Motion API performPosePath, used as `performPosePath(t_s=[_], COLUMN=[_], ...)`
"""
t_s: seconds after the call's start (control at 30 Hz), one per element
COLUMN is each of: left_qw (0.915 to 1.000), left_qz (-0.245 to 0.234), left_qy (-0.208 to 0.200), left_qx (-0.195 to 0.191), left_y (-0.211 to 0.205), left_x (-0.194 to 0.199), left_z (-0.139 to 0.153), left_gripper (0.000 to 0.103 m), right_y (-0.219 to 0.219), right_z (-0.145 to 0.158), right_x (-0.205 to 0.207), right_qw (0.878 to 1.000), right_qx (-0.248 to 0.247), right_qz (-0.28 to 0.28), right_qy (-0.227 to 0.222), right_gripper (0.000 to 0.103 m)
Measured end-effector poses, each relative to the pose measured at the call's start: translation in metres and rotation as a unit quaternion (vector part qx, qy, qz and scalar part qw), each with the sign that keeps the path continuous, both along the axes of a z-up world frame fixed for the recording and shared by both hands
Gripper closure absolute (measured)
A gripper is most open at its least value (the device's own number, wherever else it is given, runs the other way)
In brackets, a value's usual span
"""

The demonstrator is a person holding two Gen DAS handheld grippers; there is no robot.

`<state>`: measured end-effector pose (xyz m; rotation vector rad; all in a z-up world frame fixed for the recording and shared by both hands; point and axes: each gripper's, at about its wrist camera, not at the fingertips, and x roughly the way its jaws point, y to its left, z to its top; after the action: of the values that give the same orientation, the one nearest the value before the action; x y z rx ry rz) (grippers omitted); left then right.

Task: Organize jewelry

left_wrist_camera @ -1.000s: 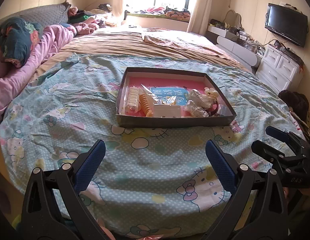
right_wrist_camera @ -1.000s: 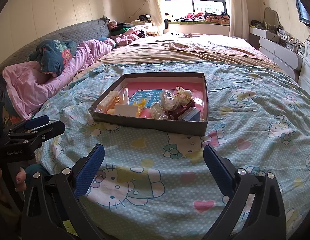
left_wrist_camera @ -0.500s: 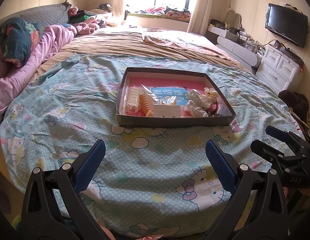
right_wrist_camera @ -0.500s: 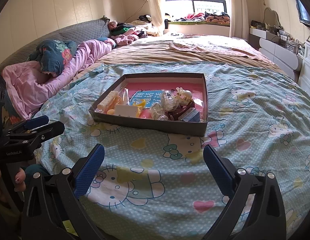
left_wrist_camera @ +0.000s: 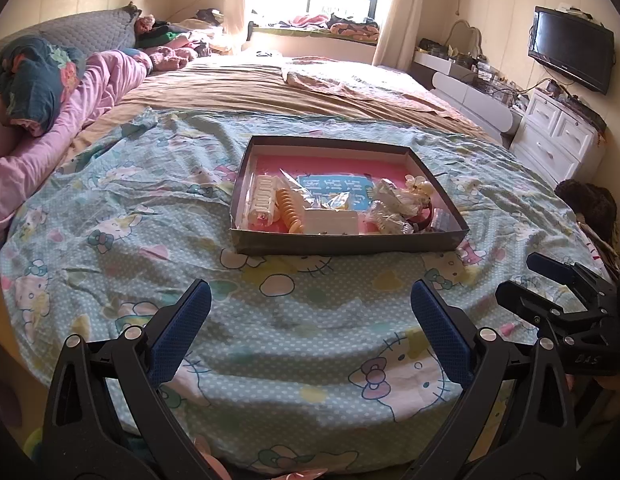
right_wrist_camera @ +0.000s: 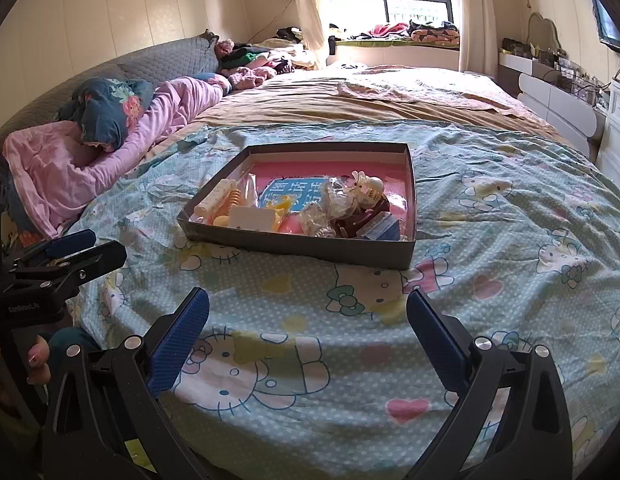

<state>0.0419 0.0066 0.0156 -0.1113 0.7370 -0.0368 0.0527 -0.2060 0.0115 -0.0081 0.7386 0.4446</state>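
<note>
A shallow dark cardboard box (left_wrist_camera: 349, 243) (right_wrist_camera: 302, 247) with a pink floor lies on the cartoon-print bedspread. Inside it are a cream hair clip (left_wrist_camera: 263, 199), an orange spiral hair tie (left_wrist_camera: 290, 210), a white card (left_wrist_camera: 330, 222), crinkled clear bags (left_wrist_camera: 389, 204) and a pale figure ornament (right_wrist_camera: 365, 188). My left gripper (left_wrist_camera: 310, 320) hovers open over the spread, well short of the box, with nothing between its blue pads. My right gripper (right_wrist_camera: 308, 320) is likewise open and empty, at a similar distance. Each gripper appears at the edge of the other's view.
A pink quilt (right_wrist_camera: 90, 160) and a dark floral pillow (right_wrist_camera: 106, 112) lie along the left side of the bed. A white dresser (left_wrist_camera: 557, 136) and a wall television (left_wrist_camera: 569, 54) stand at the right. A brown sheet (left_wrist_camera: 290, 88) covers the far half of the bed.
</note>
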Motion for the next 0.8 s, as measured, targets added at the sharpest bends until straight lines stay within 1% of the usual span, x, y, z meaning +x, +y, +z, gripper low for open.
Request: performPosePath(t_s=[0.43,0.8], left_qw=[1.0000,0.9999], left_qz=[0.001,-0.001], left_qy=[0.000,0.012], left_qx=[0.001,0.003], left_y=[-0.0010,0.0008], left_x=[-0.0018,0.0018], left_z=[0.0013,-0.0039], left_gripper=[0.009,0.009], right_y=[0.0001,-0.0045], right_z=[-0.0004,-0.0035], right_x=[0.0003,0.0040], right_qw=[1.000,1.000], right_qx=[0.000,-0.004], right_qz=[0.000,-0.009], right_qy=[0.000,0.000], right_gripper=[0.004,0.004])
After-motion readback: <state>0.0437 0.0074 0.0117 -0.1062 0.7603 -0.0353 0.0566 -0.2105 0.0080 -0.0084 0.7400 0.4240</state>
